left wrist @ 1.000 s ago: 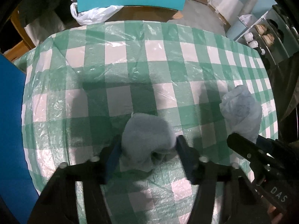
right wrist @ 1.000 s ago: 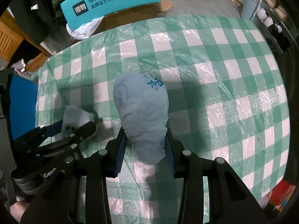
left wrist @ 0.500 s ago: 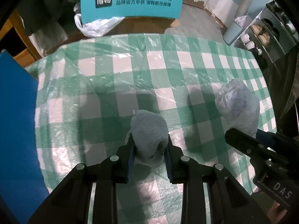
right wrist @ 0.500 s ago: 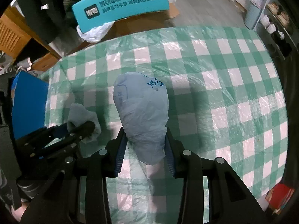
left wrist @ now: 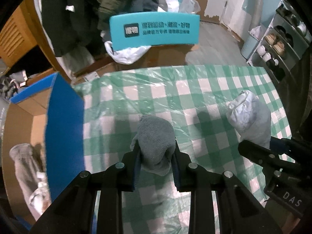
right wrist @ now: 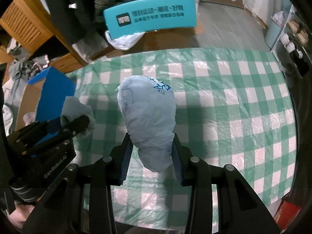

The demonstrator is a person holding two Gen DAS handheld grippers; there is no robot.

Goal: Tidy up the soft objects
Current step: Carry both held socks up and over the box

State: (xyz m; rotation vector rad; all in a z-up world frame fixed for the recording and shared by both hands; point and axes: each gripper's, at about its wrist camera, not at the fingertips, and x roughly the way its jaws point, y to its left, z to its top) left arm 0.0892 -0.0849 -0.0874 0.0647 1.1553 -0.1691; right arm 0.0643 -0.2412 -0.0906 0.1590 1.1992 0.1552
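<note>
Clamped tight, your left gripper has its jaws pressed into both sides of a bunched grey cloth, which bulges out above the blue pads and hangs clear of the table. Your right gripper likewise has its jaws closed on a crumpled pale blue plastic bag, squeezing its lower end while the printed top puffs out beyond the fingertips. From your left wrist view the bag shows off to the right, and from your right wrist view the cloth shows off to the left, so your two loads are held side by side and apart. Below both lies the green-and-white checked tablecloth under a clear plastic film. At the table's left edge stands an open cardboard box with a blue flap, with pale soft items lying inside. Beyond the table's far edge you can see a teal sign with printed characters.
</note>
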